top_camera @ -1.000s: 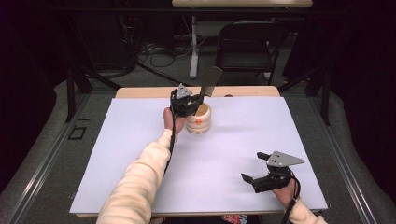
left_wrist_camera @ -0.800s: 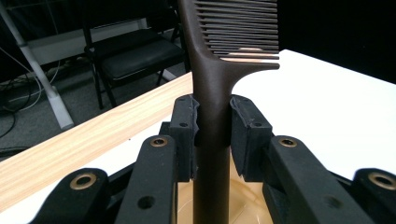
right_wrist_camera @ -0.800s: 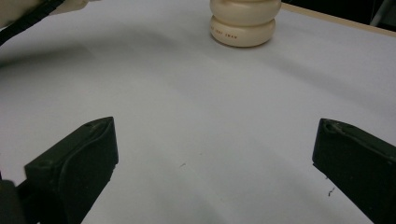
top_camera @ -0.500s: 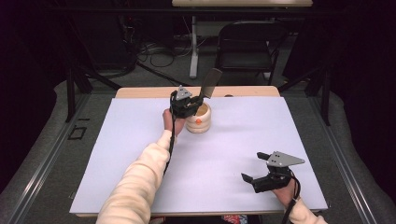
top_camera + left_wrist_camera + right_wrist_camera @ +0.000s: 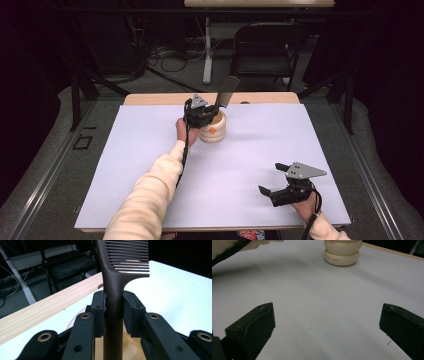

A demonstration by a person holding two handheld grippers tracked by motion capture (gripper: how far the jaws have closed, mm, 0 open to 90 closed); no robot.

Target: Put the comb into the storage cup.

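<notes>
High view: a person's left gripper is clamped on the handle of a dark brown comb directly above a cream holder that stands on the white table cover near the far edge of the table. The comb rises from the holder and tilts up and away, its toothed end the highest part.

Left gripper view: the comb stands between the two black jaws, and the pads press against its handle from both sides. The handle is a smooth, matt, dark brown bar, narrow and straight; above the jaws it widens into a flat back from which a row of fine, evenly spaced teeth projects to one side. The lower end of the handle runs down into the cream holder, part of which shows beneath the jaws. A strip of pale wooden table edge lies beyond the white cover.

Right gripper view: the holder is a squat, rounded body with a groove round its middle, like two stacked rings, with small red lettering on the lower ring.

The right gripper sits low over the near right part of the cover, well apart from the holder; its jaws stand wide apart with nothing between them.
</notes>
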